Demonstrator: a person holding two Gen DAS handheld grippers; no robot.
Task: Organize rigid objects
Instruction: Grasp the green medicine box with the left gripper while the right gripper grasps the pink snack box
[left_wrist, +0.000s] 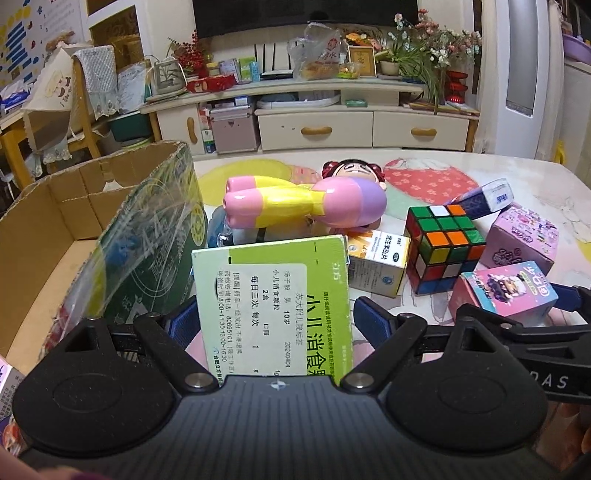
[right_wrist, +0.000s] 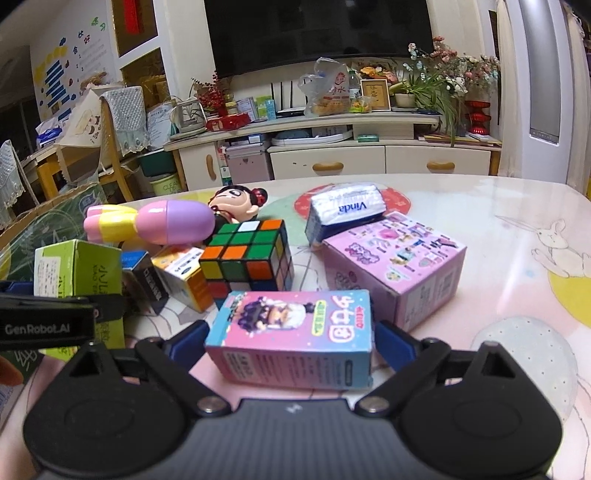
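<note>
My left gripper (left_wrist: 275, 317) is shut on a green medicine box (left_wrist: 273, 295) with a white label, its blue pads on the box's two sides, right beside the open cardboard box (left_wrist: 44, 236). In the right wrist view the same green medicine box (right_wrist: 77, 266) stands at the left, with the left gripper's black finger across it. My right gripper (right_wrist: 291, 339) is open. A small pink and blue carton (right_wrist: 295, 332) lies on the table between its pads, which stand just off the carton's ends. Behind it sit a Rubik's cube (right_wrist: 247, 254) and a larger pink box (right_wrist: 399, 266).
A pink, yellow and purple doll toy (left_wrist: 314, 199) lies at the back of the pile. An orange and white medicine box (left_wrist: 380, 262) sits beside the cube (left_wrist: 443, 243). A Vinda tissue pack (right_wrist: 343, 210) leans on the pink box. The printed tabletop (right_wrist: 517, 229) stretches to the right.
</note>
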